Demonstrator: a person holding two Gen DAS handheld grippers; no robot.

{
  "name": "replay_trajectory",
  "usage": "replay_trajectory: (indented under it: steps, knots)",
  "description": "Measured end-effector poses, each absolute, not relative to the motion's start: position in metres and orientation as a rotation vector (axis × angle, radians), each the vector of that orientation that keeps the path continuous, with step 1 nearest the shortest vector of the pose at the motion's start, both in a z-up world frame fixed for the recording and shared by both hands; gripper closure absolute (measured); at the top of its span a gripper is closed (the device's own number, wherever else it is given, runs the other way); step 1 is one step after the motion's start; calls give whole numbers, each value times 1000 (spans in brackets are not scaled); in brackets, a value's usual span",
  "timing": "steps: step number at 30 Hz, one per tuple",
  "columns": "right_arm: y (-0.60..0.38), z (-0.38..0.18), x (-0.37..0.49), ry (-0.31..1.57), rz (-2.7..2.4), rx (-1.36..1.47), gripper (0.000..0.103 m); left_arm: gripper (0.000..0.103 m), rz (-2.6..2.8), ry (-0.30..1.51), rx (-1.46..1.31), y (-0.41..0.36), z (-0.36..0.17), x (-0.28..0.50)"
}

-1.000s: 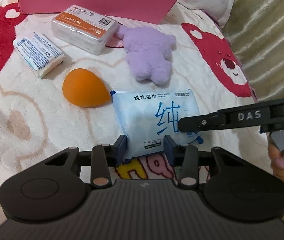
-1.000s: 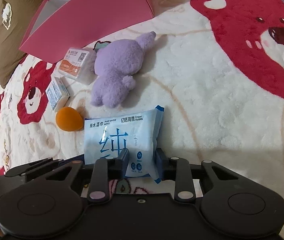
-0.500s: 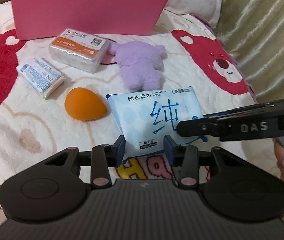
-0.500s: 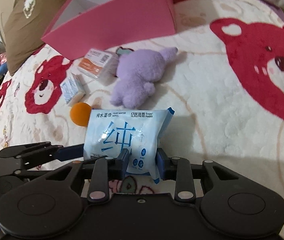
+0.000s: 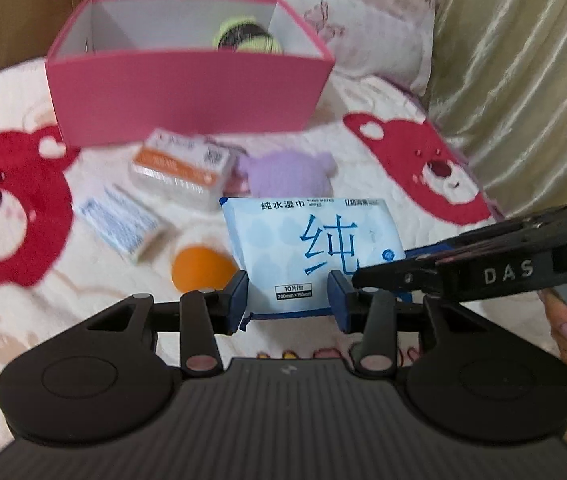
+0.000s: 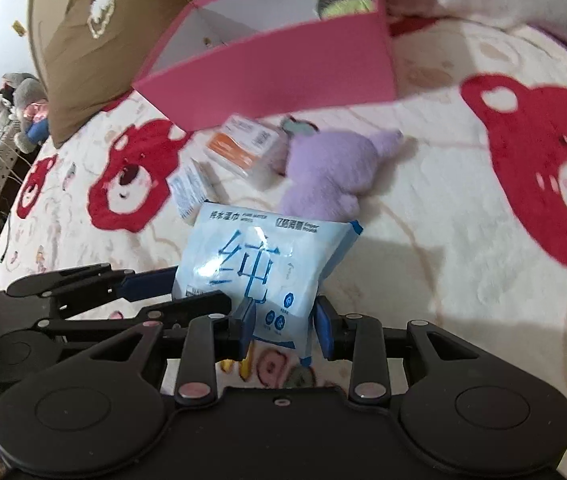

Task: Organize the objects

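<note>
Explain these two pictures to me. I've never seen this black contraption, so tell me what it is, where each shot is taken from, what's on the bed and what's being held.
There is no robot here. A person holds a two-finger gripper in each hand, and each gripper carries a camera looking forward along its fingers, so the black shape along the bottom of each picture is the gripper itself.

One picture is from the left gripper, the other from the right gripper. Each also shows the other gripper coming in from the side.

Both are closed on the same blue wipes pack, lifted off the blanket. The right one's jaws have just been opening a little, with the pack between them.

On the blanket lie an orange sponge, a purple plush, an orange-labelled box and a small packet. Behind stands a pink box with something green and black inside.
</note>
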State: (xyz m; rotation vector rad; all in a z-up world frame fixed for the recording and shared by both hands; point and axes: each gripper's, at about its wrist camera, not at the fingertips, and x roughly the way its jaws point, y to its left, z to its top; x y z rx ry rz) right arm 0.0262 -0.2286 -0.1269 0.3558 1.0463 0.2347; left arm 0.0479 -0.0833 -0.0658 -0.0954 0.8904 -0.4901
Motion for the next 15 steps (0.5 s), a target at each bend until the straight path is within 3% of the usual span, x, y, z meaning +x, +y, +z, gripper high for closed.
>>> replay_trajectory:
  steps: [15]
  knots:
    - [-222,-94,9,902,213,341,61,63,-534,842,-5,-85,-25,43]
